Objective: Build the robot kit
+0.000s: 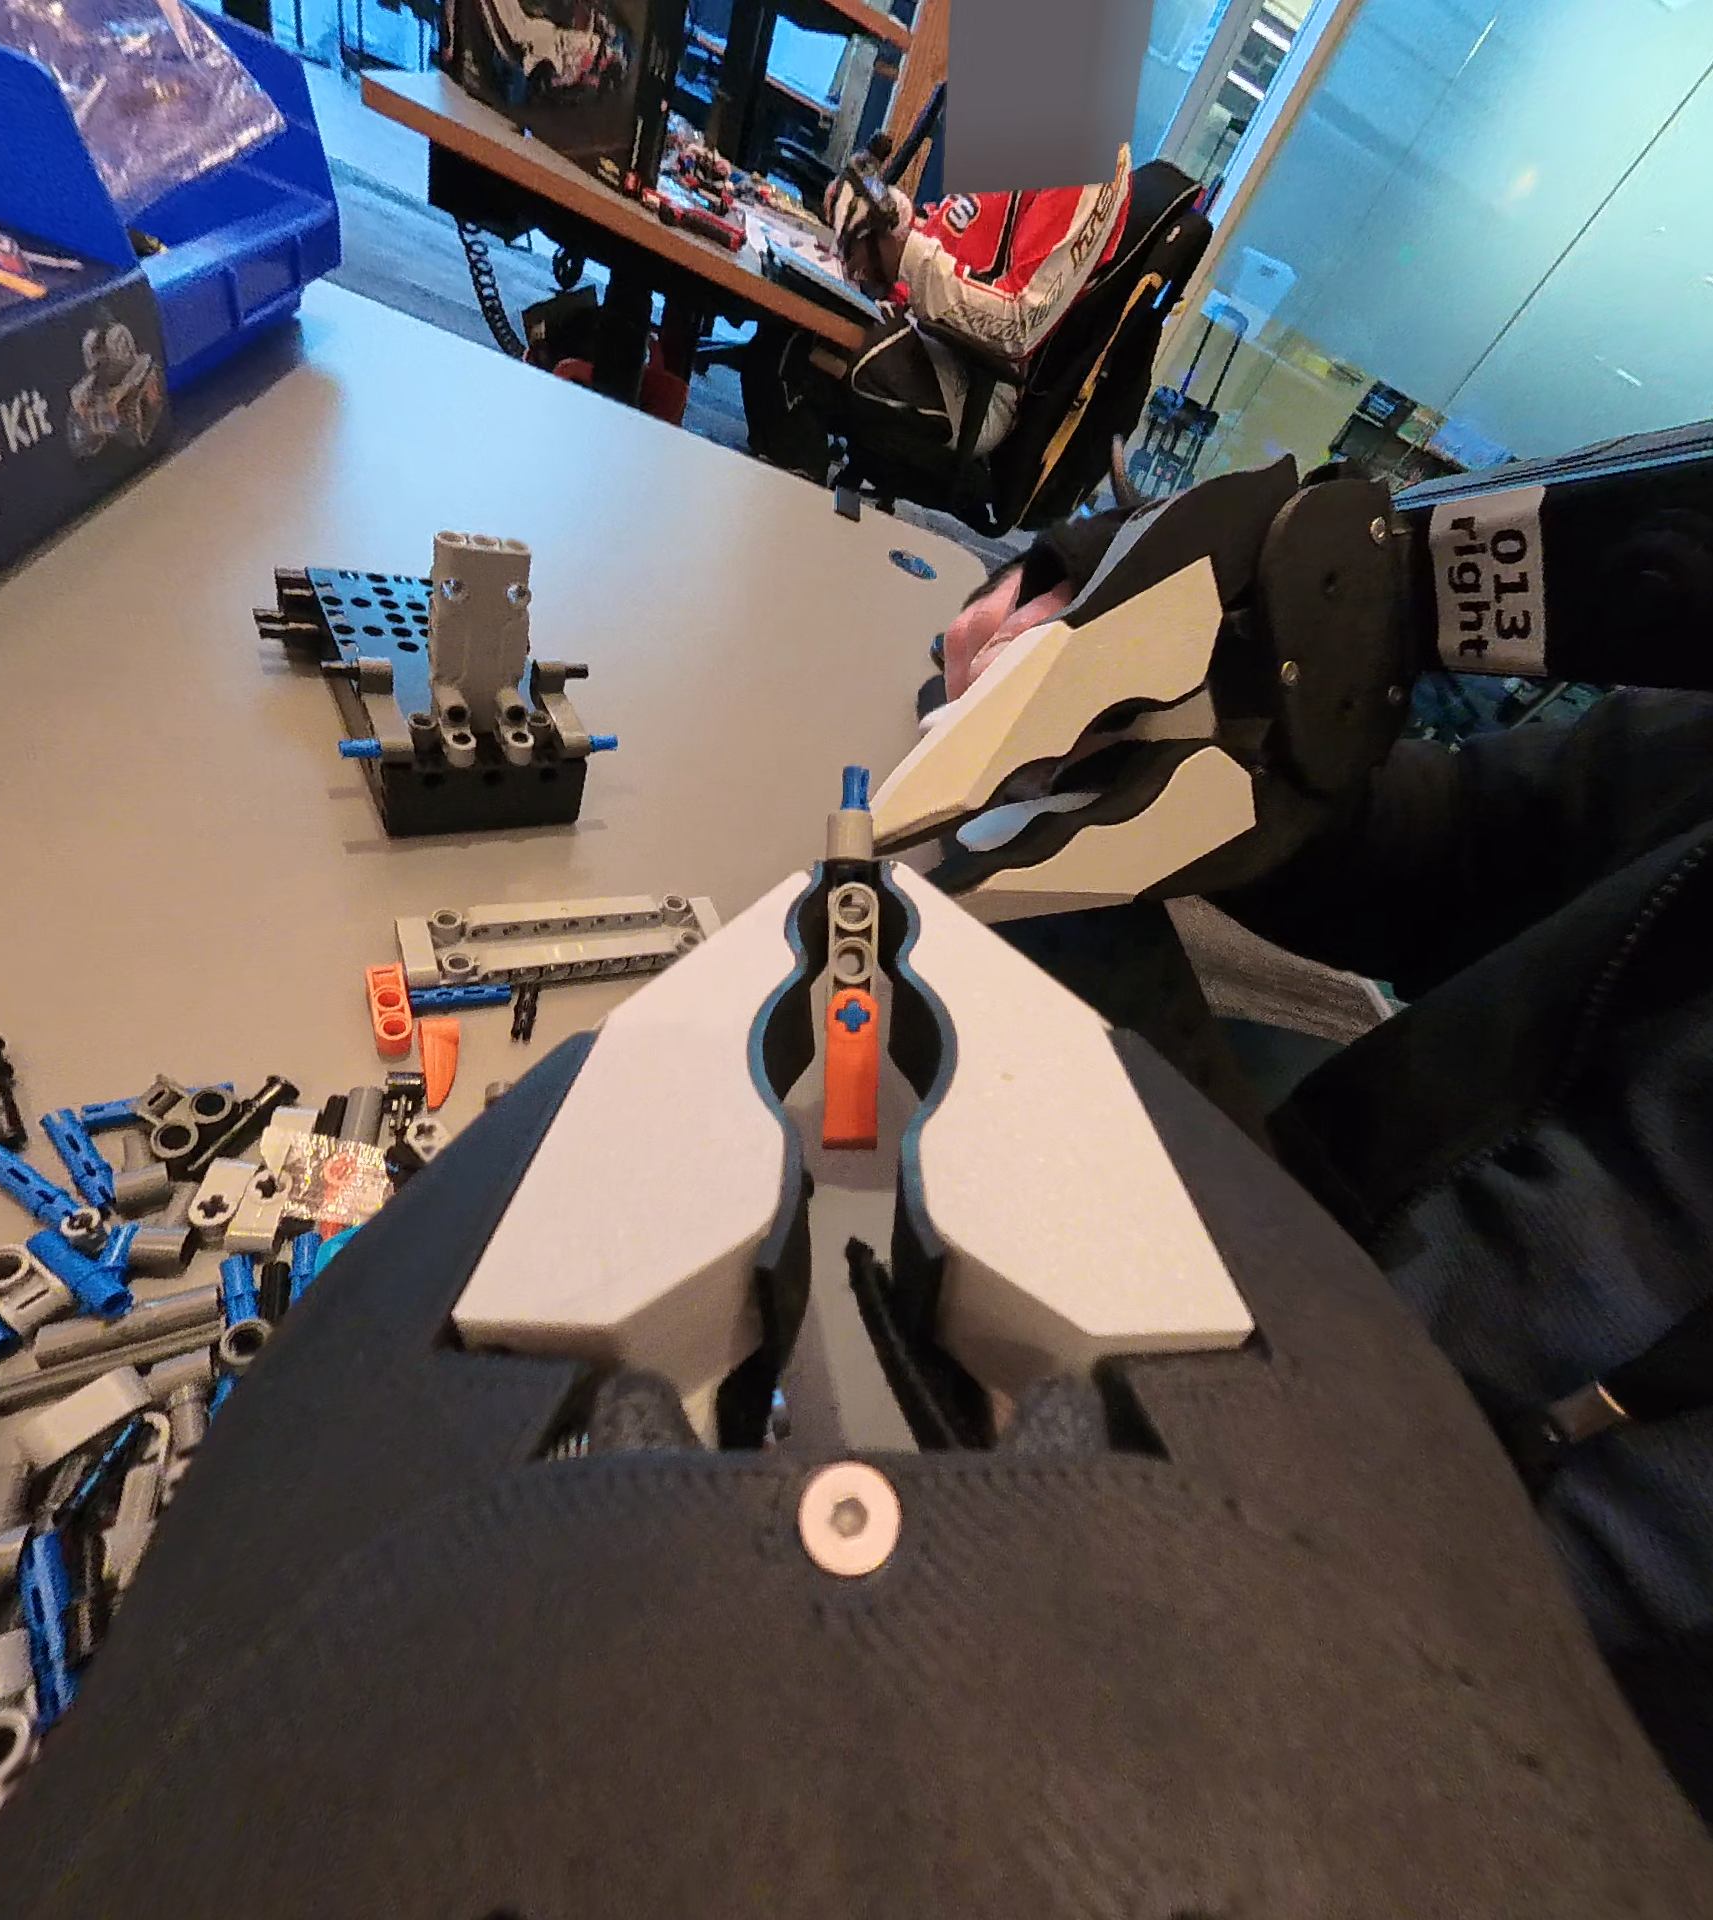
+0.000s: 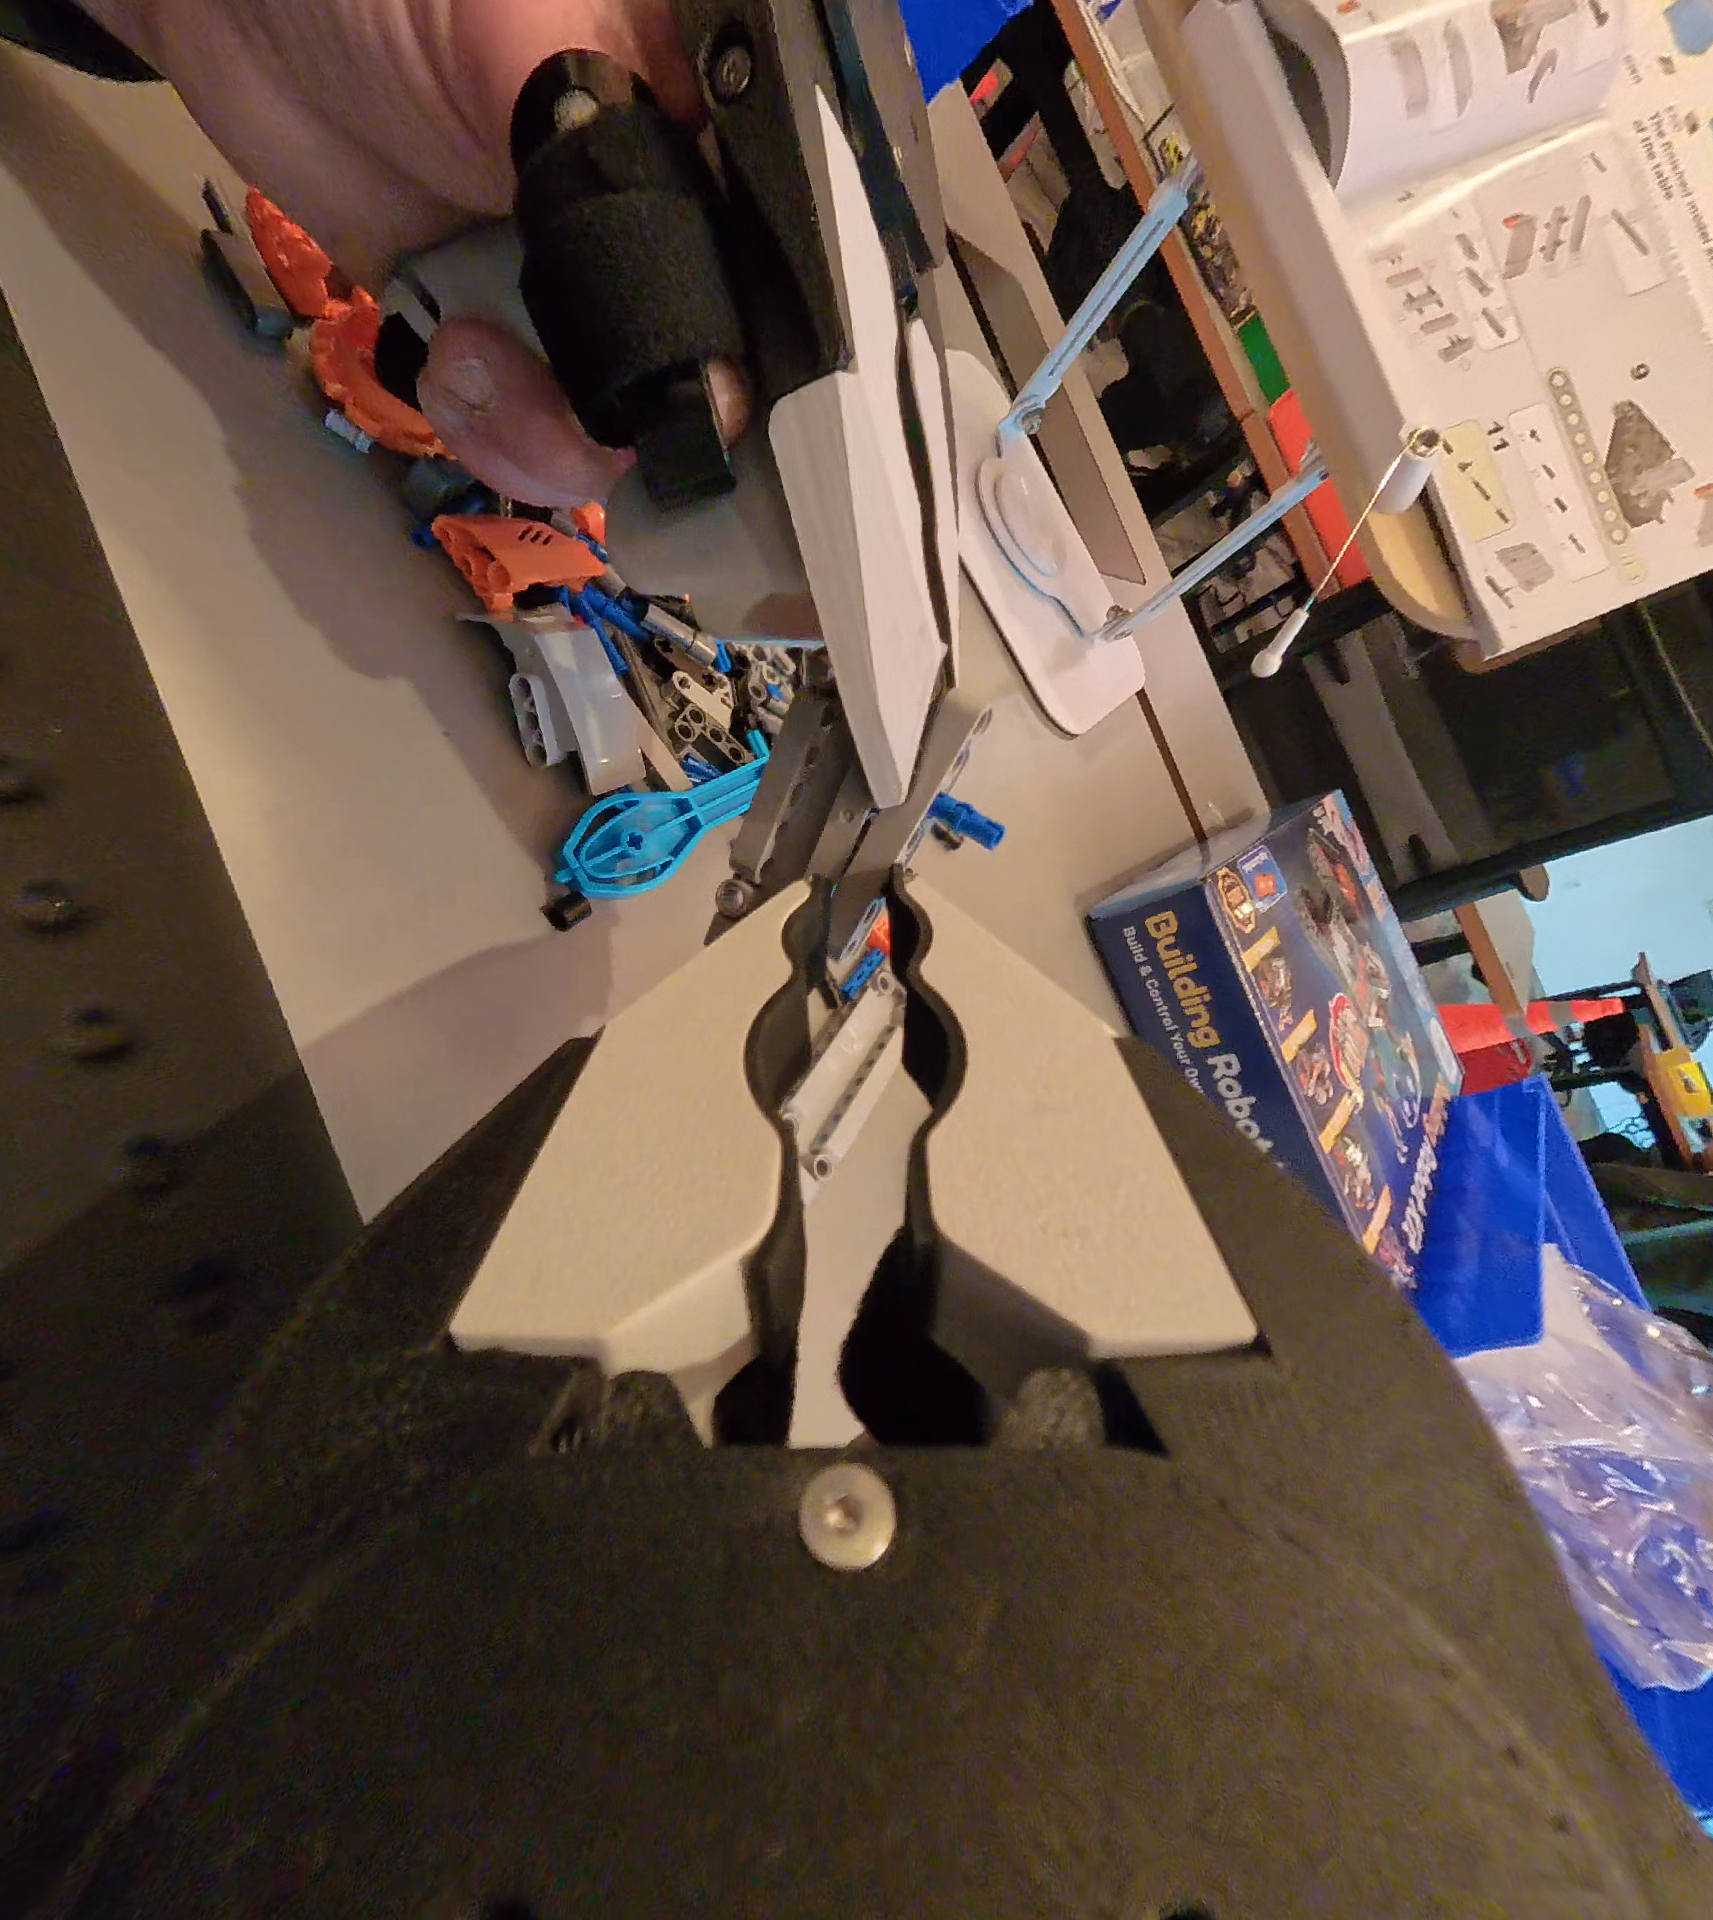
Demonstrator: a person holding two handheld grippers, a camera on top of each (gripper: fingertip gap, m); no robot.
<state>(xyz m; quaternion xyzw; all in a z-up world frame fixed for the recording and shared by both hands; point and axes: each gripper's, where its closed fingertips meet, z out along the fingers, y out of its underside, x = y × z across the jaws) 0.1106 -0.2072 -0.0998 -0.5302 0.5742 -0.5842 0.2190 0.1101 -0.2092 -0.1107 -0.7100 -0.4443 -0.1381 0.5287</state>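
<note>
Grey table [image 1: 748, 540], matte, curved far edge. Office room behind it: glass wall [image 1: 1558, 229], and a second desk [image 1: 623, 208] where a seated person [image 1: 987, 301] in a red, white and black jacket works.

On your table: one blue bin [image 1: 239, 208] holding clear plastic bags, one dark blue kit box [image 1: 31, 416] in front of it, one part-built black and grey model [image 1: 457, 696] standing alone mid-table, and one loose pile of grey, blue and black pieces [image 1: 73, 1247] at your near left; too many to count. Just beyond the pile lies one pair of long grey beams [image 1: 561, 935]. One open instruction booklet [image 2: 1579, 312] sits on a stand.

Your left gripper [image 1: 852, 883] is pinched on a small sub-assembly [image 1: 852, 997]: grey beam, orange piece, blue pin on top, held above the table.

Your right gripper [image 2: 857, 899], fingers nearly closed, meets that sub-assembly at its tips; whether it grips you cannot tell.
</note>
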